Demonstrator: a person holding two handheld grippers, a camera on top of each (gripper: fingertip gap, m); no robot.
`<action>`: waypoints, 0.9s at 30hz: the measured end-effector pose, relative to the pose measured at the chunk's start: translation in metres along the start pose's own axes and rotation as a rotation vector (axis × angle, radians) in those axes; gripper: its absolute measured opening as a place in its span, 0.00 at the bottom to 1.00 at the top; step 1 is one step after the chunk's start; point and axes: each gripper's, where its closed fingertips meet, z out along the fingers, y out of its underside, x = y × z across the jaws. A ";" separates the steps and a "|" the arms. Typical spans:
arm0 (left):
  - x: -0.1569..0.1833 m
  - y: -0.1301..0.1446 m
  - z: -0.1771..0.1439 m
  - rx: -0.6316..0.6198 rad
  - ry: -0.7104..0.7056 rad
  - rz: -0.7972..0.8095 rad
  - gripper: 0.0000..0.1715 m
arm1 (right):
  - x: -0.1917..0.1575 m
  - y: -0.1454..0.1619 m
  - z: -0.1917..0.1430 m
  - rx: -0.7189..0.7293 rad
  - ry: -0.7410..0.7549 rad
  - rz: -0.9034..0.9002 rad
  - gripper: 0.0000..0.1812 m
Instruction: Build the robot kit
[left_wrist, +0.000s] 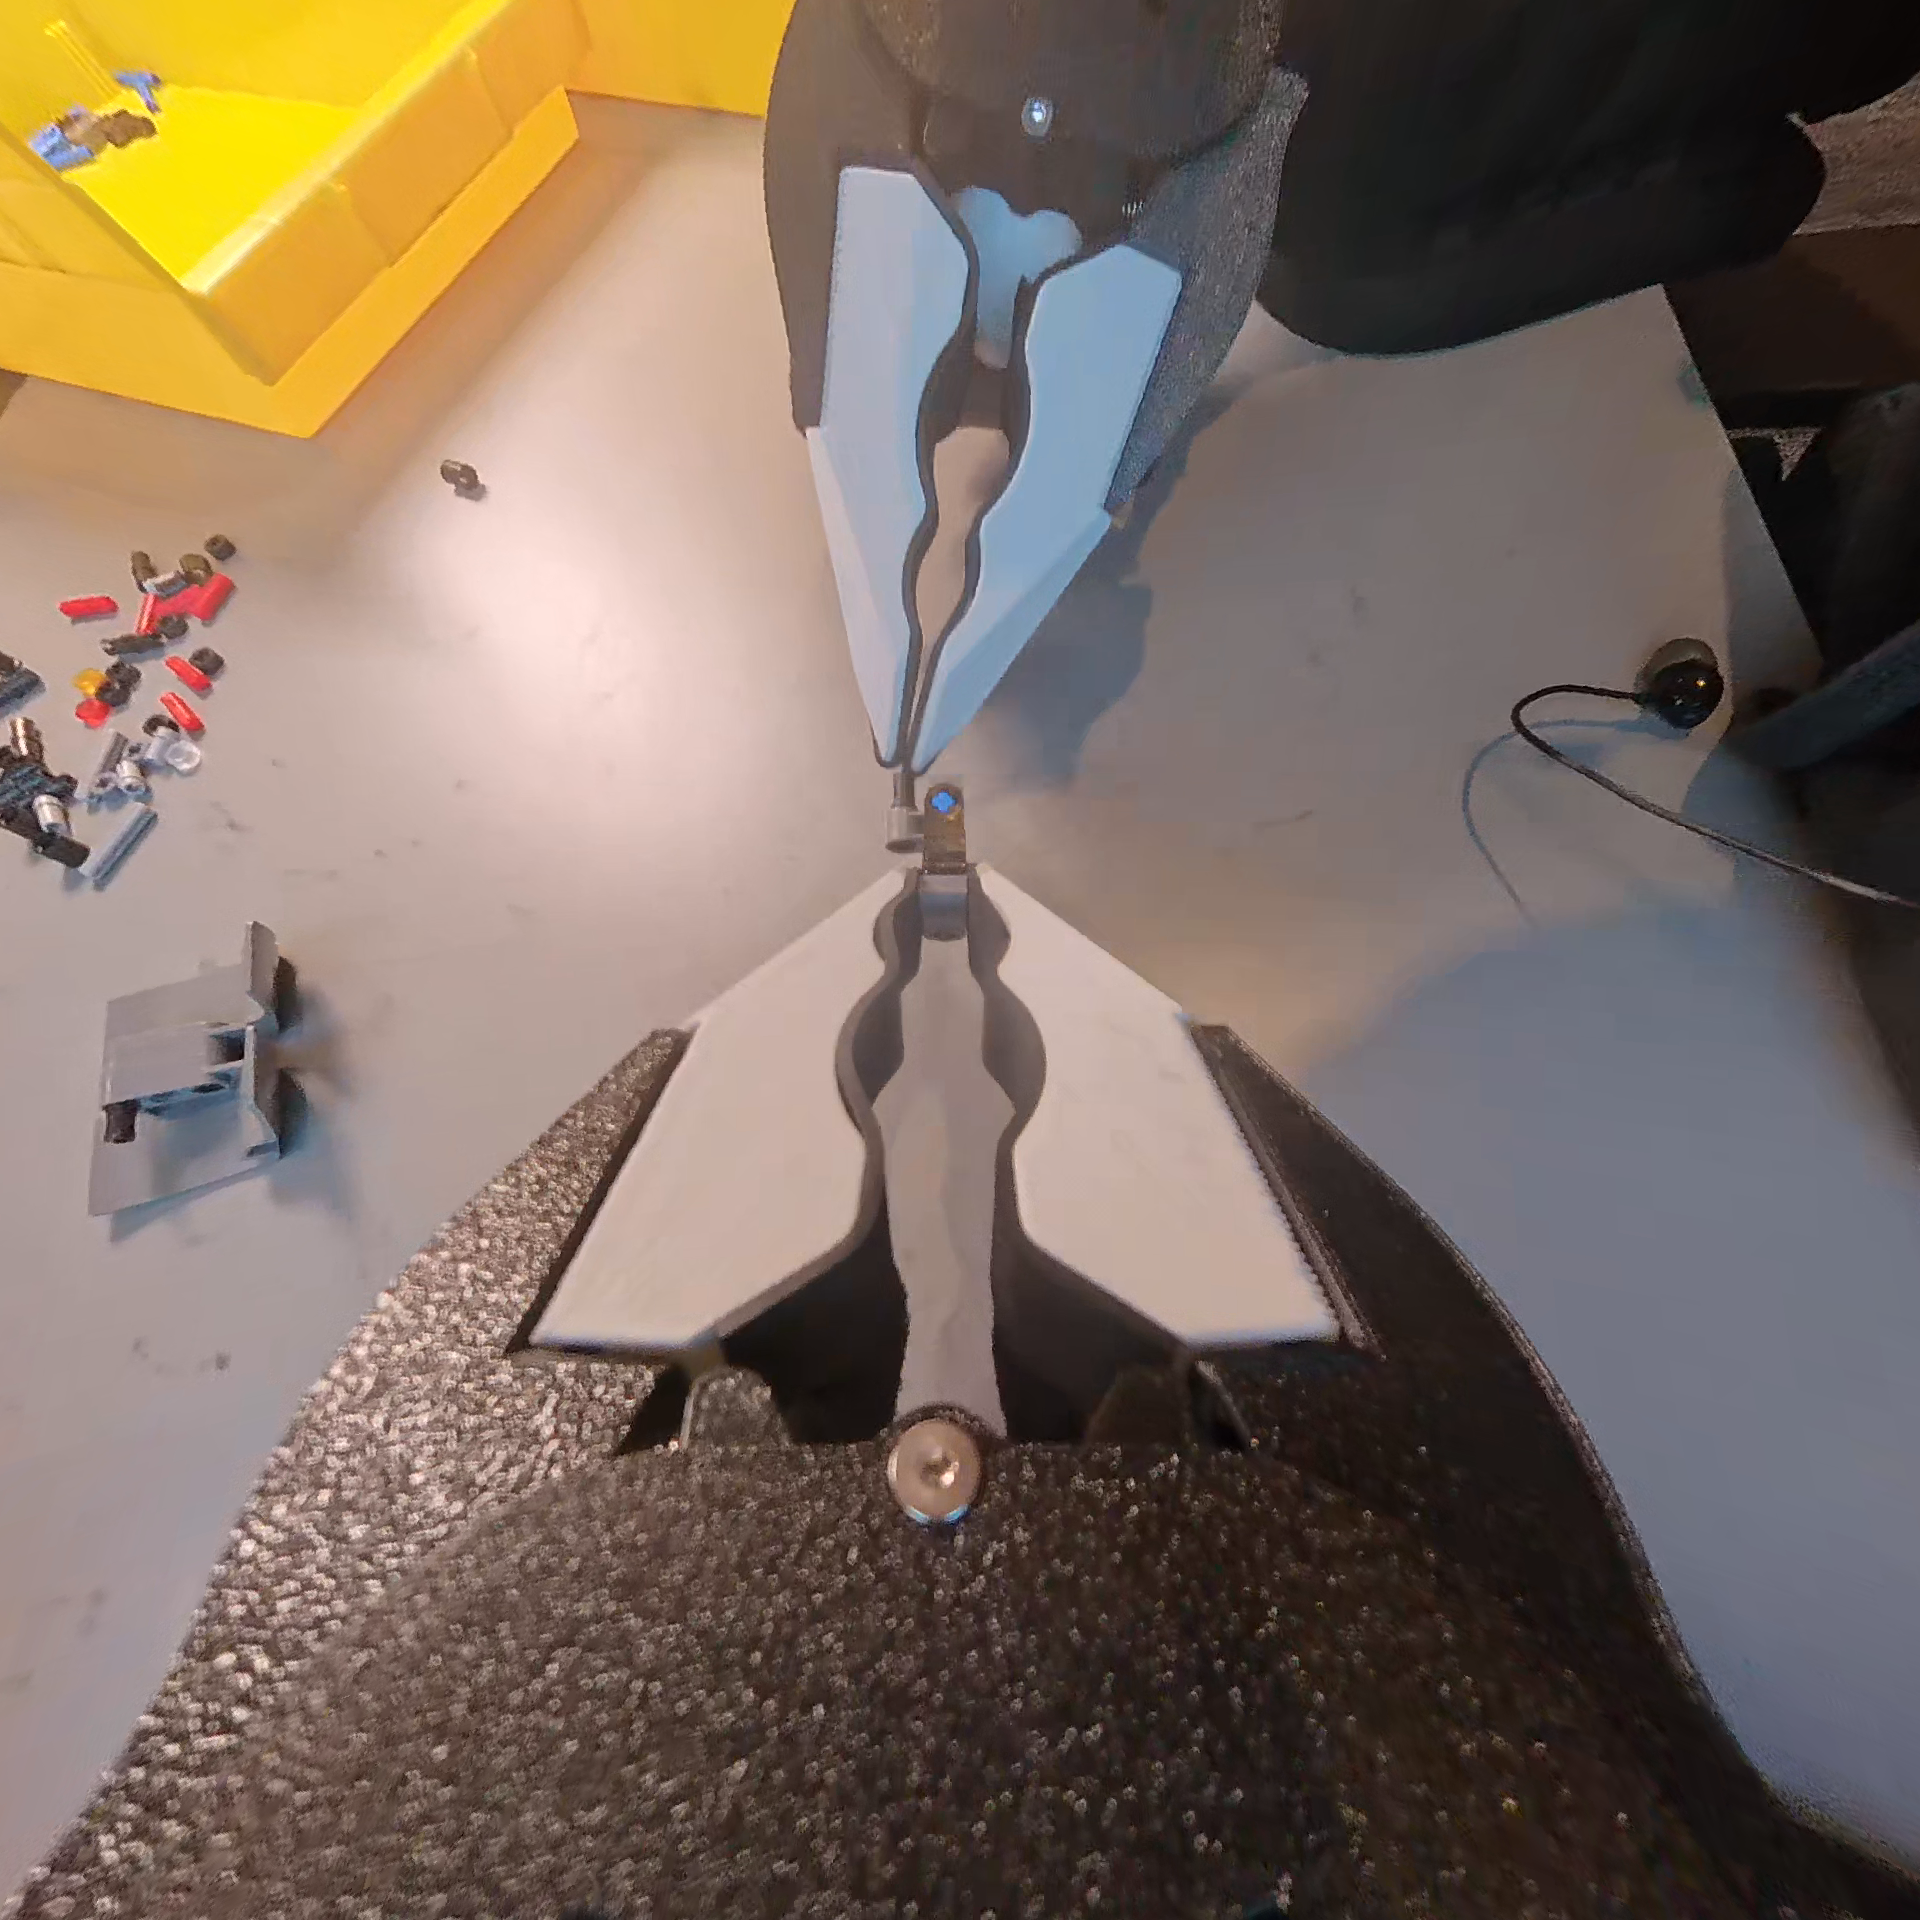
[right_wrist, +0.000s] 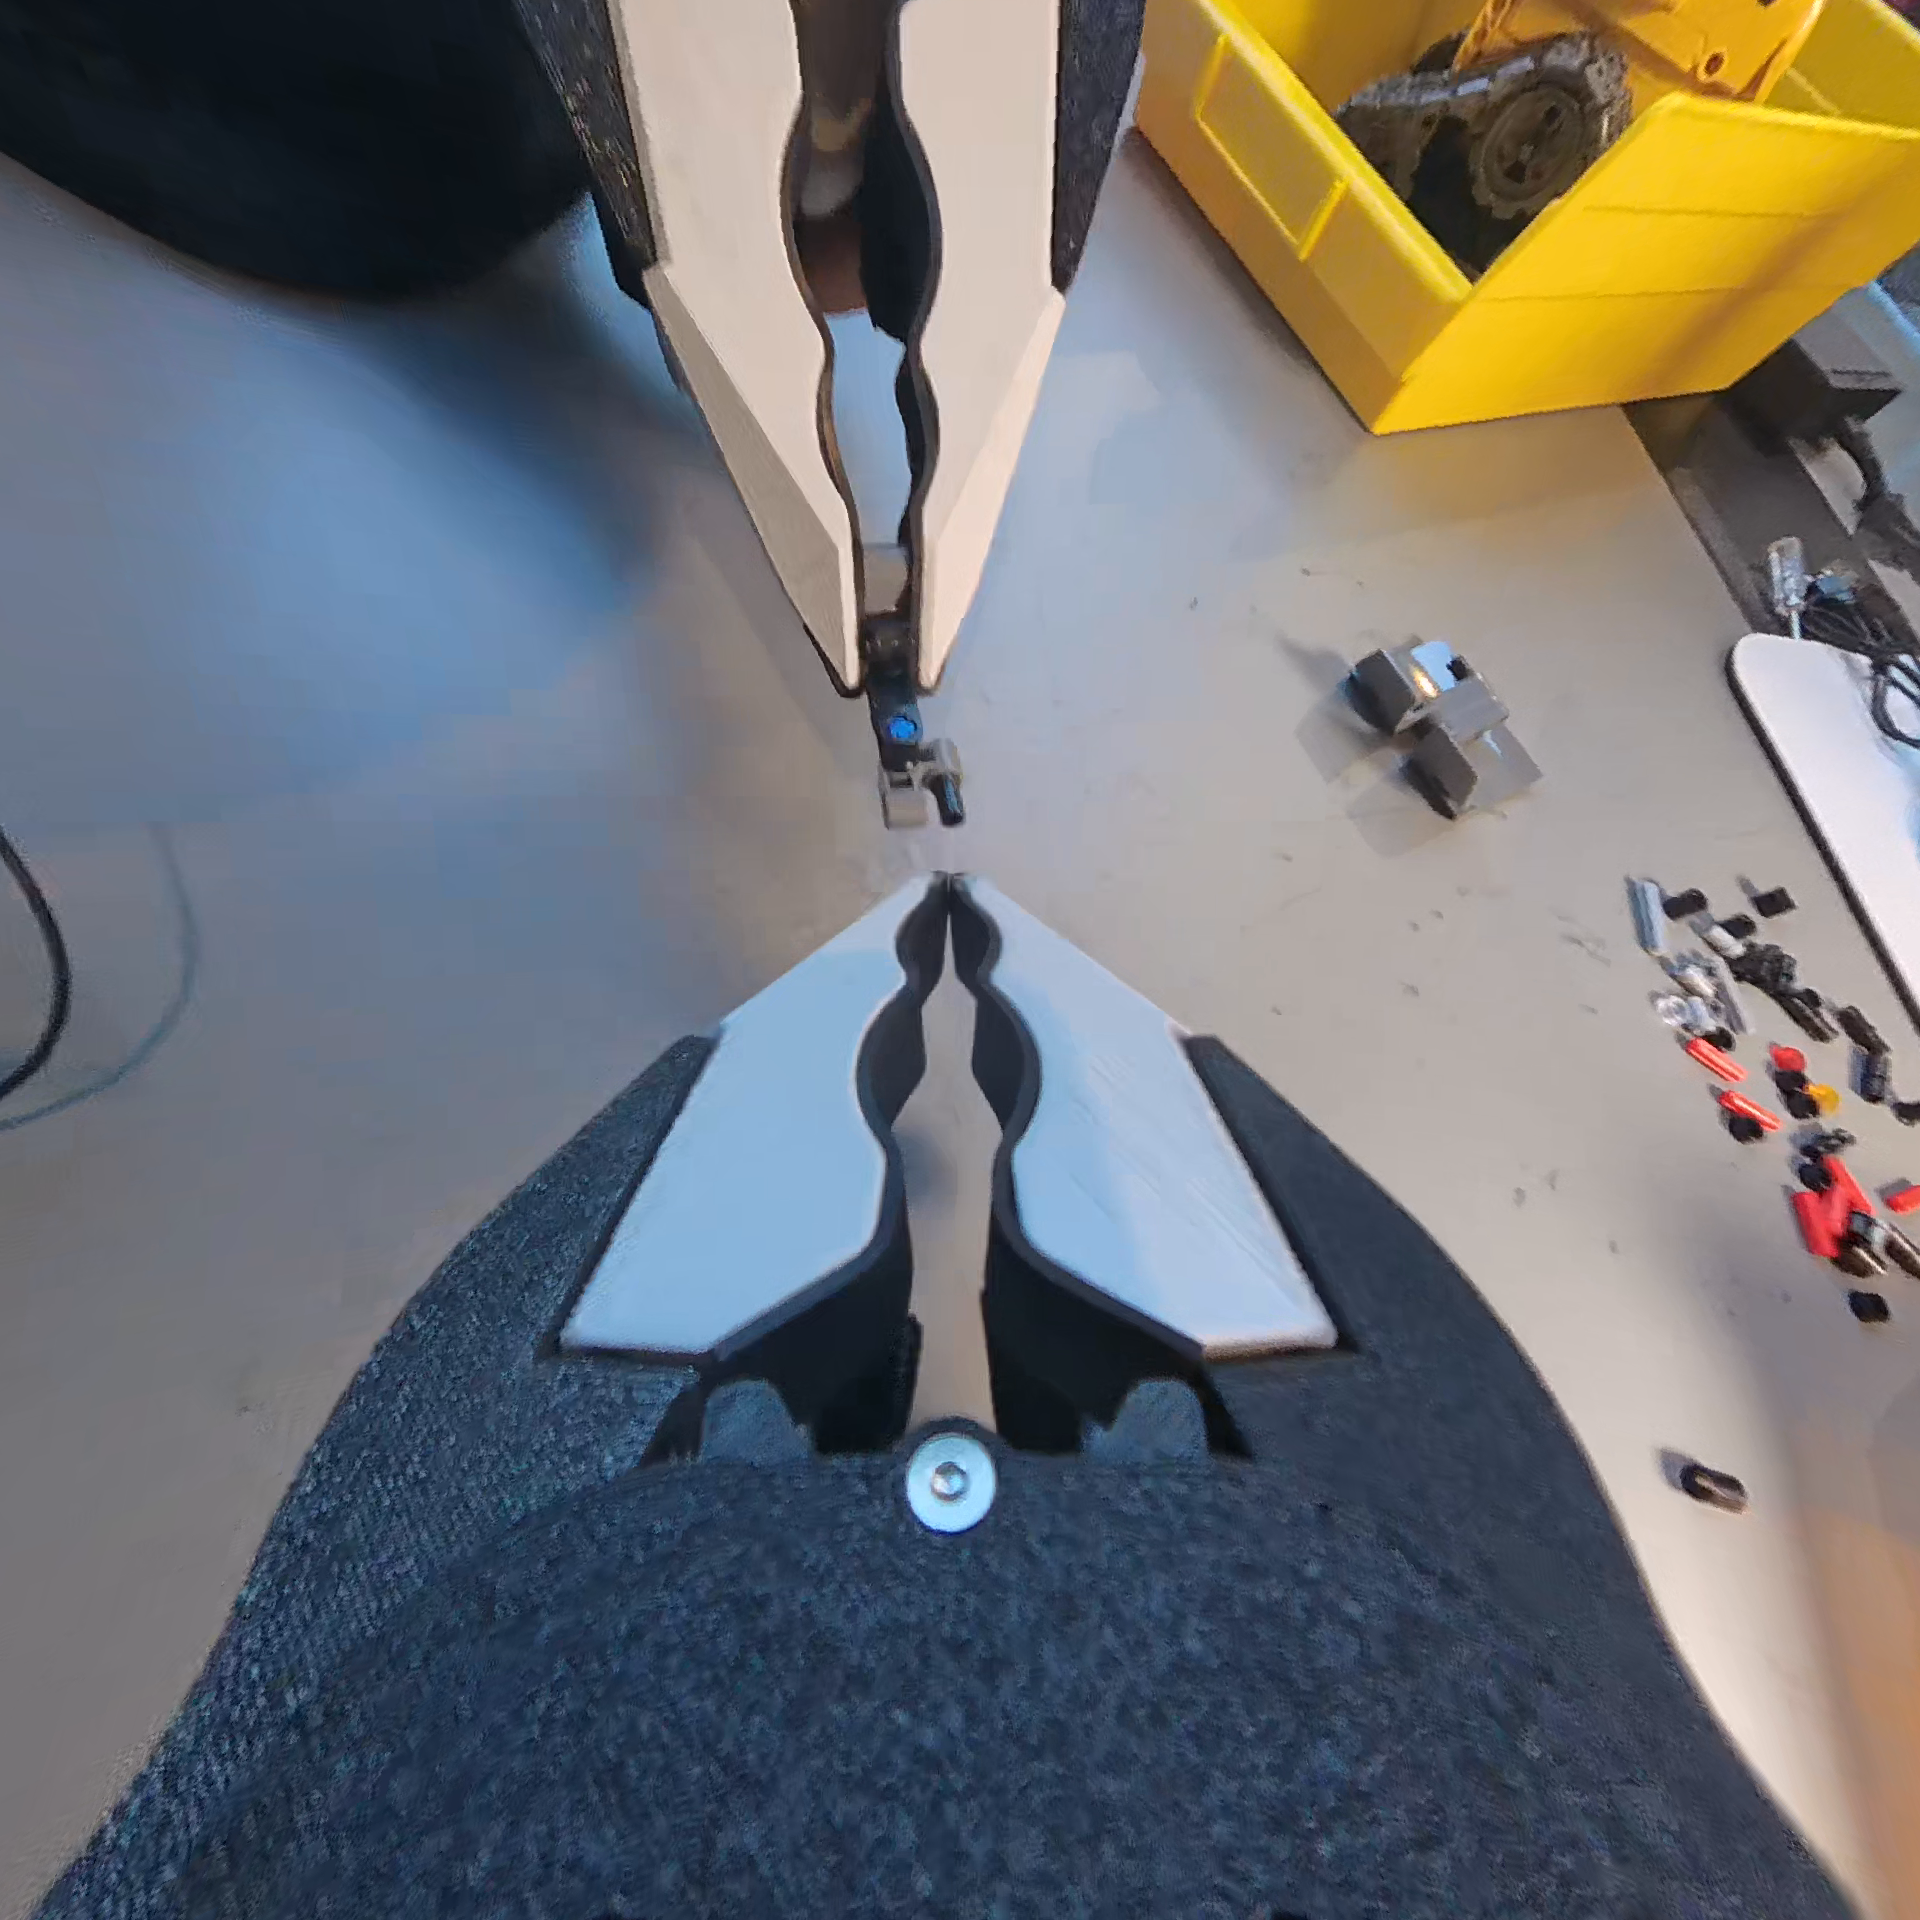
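Observation:
My left gripper (left_wrist: 941, 883) is shut on a small black toy-brick piece with a blue pin (left_wrist: 943, 821) and holds it above the grey table (left_wrist: 520, 831). A grey connector (left_wrist: 898, 823) sits at the piece's far end. In the right wrist view the same piece (right_wrist: 896, 727) hangs from the left gripper (right_wrist: 888, 675), with the grey connector (right_wrist: 914, 798) lowest. My right gripper (right_wrist: 948, 879) is shut, with nothing seen between its tips, and is just short of the connector. In the left wrist view the right gripper (left_wrist: 908, 764) points down at the connector.
A yellow bin (left_wrist: 260, 260) stands at the back; in the right wrist view it (right_wrist: 1662, 291) holds a wheeled toy vehicle (right_wrist: 1507, 135). Loose small parts (left_wrist: 135, 675) (right_wrist: 1787, 1091), a grey block (left_wrist: 192, 1081) (right_wrist: 1434, 727), a black cable (left_wrist: 1662, 810) and a white board (right_wrist: 1839, 779) lie on the table. Both grippers' tips are close together, under 4 cm apart. Left tips and right tips are each some 15 centimeters from the grey block (right_wrist: 1434, 727). It is also in sight in the left wrist view (left_wrist: 243, 1024).

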 end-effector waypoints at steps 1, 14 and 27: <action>-0.001 0.003 0.000 -0.014 0.001 -0.006 0.04 | 0.002 0.003 0.000 -0.012 0.007 0.000 0.00; -0.008 0.036 0.011 -0.158 -0.027 -0.003 0.04 | 0.009 0.005 0.001 0.005 0.015 0.066 0.08; -0.013 0.038 0.010 -0.142 -0.032 -0.023 0.04 | 0.017 0.004 -0.002 0.031 0.032 0.118 0.09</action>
